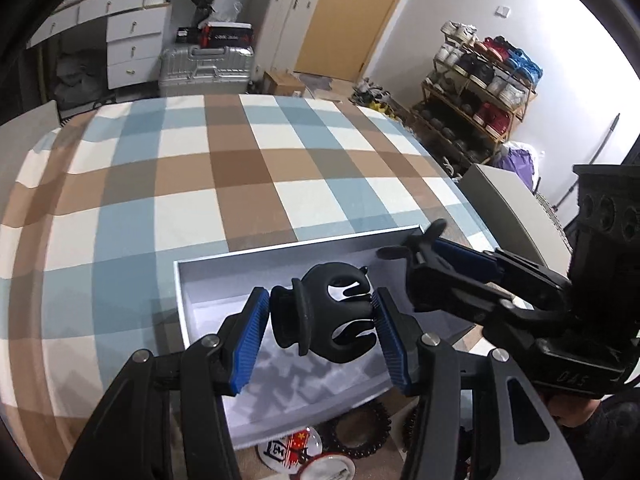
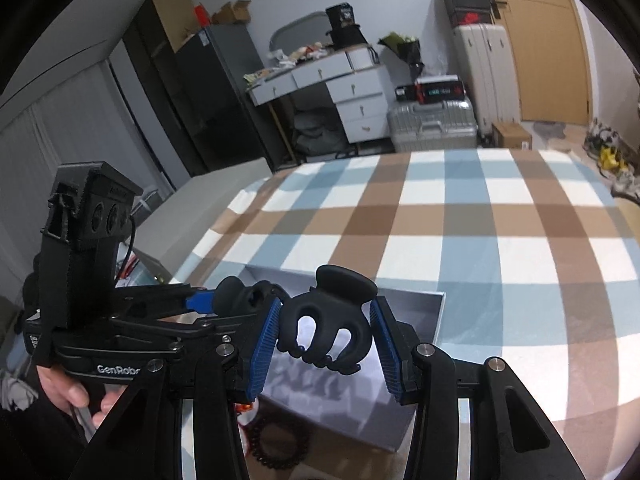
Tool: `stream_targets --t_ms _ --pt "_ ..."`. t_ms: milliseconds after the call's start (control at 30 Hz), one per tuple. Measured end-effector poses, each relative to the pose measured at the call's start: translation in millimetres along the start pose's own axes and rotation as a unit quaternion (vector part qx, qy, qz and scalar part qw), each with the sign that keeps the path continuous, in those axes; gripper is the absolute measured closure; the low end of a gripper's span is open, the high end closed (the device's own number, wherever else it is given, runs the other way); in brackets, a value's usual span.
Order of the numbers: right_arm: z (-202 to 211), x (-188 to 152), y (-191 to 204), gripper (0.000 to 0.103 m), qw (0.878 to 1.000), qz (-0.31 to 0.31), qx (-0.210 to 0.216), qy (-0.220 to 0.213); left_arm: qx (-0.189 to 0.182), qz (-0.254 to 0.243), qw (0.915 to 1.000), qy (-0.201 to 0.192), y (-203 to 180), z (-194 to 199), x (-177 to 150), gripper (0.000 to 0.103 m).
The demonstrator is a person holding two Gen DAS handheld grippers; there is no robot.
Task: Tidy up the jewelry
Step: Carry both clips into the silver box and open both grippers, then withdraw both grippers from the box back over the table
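Observation:
In the left wrist view my left gripper (image 1: 320, 322) is shut on a black hair claw clip (image 1: 316, 316), held above a shallow white box (image 1: 182, 280). My right gripper (image 1: 420, 250) reaches in from the right over the box's far right corner. In the right wrist view my right gripper (image 2: 325, 334) is shut on a second black claw clip (image 2: 332, 320), teeth pointing down, over the same box (image 2: 438, 312). Beside it on the left, the left gripper (image 2: 228, 300) holds its clip (image 2: 240, 294).
The box lies on a blue, brown and white checked cloth (image 1: 224, 168). Near its front edge sit a dark beaded bracelet (image 1: 362, 432) and round badges (image 1: 288, 454); the bracelet (image 2: 276, 444) also shows under the right gripper. A hand (image 2: 68, 394) grips the left handle.

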State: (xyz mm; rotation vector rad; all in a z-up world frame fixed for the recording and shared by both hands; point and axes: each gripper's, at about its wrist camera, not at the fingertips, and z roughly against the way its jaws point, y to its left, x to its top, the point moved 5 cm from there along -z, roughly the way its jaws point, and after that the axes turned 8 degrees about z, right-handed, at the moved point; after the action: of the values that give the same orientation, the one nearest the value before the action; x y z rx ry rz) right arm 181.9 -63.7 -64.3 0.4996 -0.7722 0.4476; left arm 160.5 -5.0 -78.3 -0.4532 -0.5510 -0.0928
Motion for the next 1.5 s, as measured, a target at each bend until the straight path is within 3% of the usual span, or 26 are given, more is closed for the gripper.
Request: stream_targets --t_ms 200,467,567,600,733,1033,1333,1500 --pt "-8.8 -2.3 -1.6 0.056 1.000 0.004 -0.006 0.014 -0.006 0.002 0.9999 0.010 0.9 -5.9 0.0 0.056" --pt "3.6 1.3 -3.8 0.056 1.000 0.001 -0.022 -0.006 -0.009 -0.006 0.9998 0.016 -1.3 -7.5 0.7 0.055" --pt "17.8 2.2 -6.7 0.049 0.999 -0.008 -0.028 -0.023 -0.024 0.006 0.9994 0.022 -0.5 -6.2 0.9 0.054" --pt "23.7 2.5 -7.0 0.047 0.999 -0.009 -0.032 -0.030 -0.026 0.007 0.9993 0.024 -0.8 -5.1 0.1 0.048" --pt "47.3 3.6 -3.6 0.037 0.997 -0.004 -0.048 -0.056 -0.016 0.006 0.9997 0.015 -1.7 4.2 -1.9 0.044" --pt "105.6 -3.8 19.2 0.020 0.989 0.020 -0.074 -0.128 0.023 -0.003 0.9986 -0.048 -8.5 46.9 -12.4 0.044" --pt "134.5 -27.4 41.5 0.001 0.986 0.010 -0.071 -0.152 0.089 -0.013 0.9872 -0.132 -23.3 84.7 -27.1 0.041" --pt "137.4 -44.8 48.5 0.000 0.988 0.012 -0.076 -0.134 0.116 -0.008 0.9791 -0.167 -28.7 100.3 -37.2 0.019"
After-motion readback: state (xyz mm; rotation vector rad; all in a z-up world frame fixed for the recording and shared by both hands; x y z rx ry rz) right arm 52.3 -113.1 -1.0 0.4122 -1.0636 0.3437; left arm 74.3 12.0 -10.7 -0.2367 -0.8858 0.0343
